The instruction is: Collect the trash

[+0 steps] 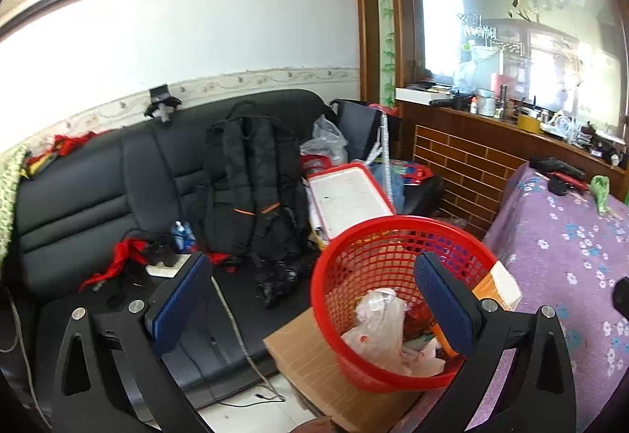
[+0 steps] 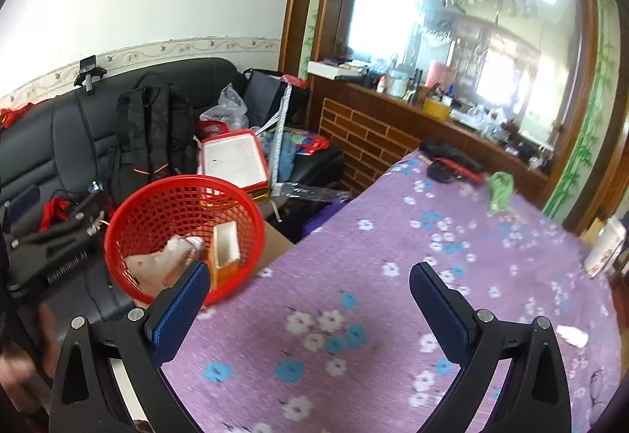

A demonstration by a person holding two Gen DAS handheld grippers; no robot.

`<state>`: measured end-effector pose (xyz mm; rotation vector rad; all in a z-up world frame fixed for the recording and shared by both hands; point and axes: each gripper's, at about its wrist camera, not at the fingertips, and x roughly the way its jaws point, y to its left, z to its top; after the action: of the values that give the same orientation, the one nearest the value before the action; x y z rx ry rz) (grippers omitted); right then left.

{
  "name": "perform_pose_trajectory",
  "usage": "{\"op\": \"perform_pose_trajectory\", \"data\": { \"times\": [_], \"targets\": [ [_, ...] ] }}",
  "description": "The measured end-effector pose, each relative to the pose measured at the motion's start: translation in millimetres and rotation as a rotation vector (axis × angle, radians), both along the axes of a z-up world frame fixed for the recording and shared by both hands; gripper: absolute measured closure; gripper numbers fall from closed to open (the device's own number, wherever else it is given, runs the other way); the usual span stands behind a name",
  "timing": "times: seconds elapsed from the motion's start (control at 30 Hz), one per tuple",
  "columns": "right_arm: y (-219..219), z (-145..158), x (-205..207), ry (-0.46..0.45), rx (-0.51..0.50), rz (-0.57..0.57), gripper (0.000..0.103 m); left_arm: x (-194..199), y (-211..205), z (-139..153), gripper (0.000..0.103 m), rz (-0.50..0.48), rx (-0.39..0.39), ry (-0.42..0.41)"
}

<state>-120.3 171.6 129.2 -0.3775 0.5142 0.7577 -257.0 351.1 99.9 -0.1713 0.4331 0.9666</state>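
Note:
A red mesh basket point(image 1: 393, 232) sits on a cardboard box point(image 1: 302, 350) between the sofa and the table. Inside lie white plastic bags point(image 1: 377, 323) and an orange-and-white carton point(image 2: 226, 248). My left gripper point(image 1: 312, 262) hovers open at the basket's near rim, nothing between its blue pads. My right gripper point(image 2: 310, 269) is open and empty over the purple flowered tablecloth point(image 2: 393, 236), with the basket point(image 2: 157, 197) at its left. A crumpled green scrap point(image 2: 499, 189) and a white paper scrap point(image 2: 572, 334) lie on the cloth.
A black sofa point(image 1: 78, 197) holds a black backpack point(image 1: 251, 177), a red-rimmed white tray point(image 1: 350, 197), bags and cables. Black items point(image 2: 448, 157) lie at the table's far end. A white cup point(image 2: 605, 248) stands at its right edge. A cluttered wooden ledge point(image 2: 432, 110) runs behind.

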Motion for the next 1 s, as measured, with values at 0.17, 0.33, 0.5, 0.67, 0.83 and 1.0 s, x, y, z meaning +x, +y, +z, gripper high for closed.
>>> {"op": "perform_pose_trajectory", "data": {
  "times": [0.17,0.33,0.5,0.67,0.83,1.0],
  "targets": [
    [-40.2,-0.8,-6.1,-0.038,0.000,-0.047,0.001,-1.3,-31.1,4.7,0.000,-0.079,0.038,0.000],
    [-102.8,-11.3,-13.0,-0.042,0.004,-0.134,0.001,-5.3,-74.4,4.5,0.000,-0.181,0.000,-0.045],
    [-168.7,-24.0,-14.0,-0.001,0.015,-0.267,0.001,3.5,-124.4,2.4,0.000,-0.258,0.043,-0.008],
    [-209.2,-22.8,-20.2,0.019,0.065,-0.347,0.001,11.3,-160.8,5.8,0.000,-0.308,0.095,0.013],
    [-232.0,-16.6,-28.6,-0.016,0.106,-0.391,0.000,10.0,-181.2,9.4,0.000,-0.336,0.102,0.011],
    [-237.1,-17.8,-33.1,-0.013,0.111,-0.390,0.001,14.2,-194.5,9.6,0.000,-0.362,0.088,0.018]
  ]
}}
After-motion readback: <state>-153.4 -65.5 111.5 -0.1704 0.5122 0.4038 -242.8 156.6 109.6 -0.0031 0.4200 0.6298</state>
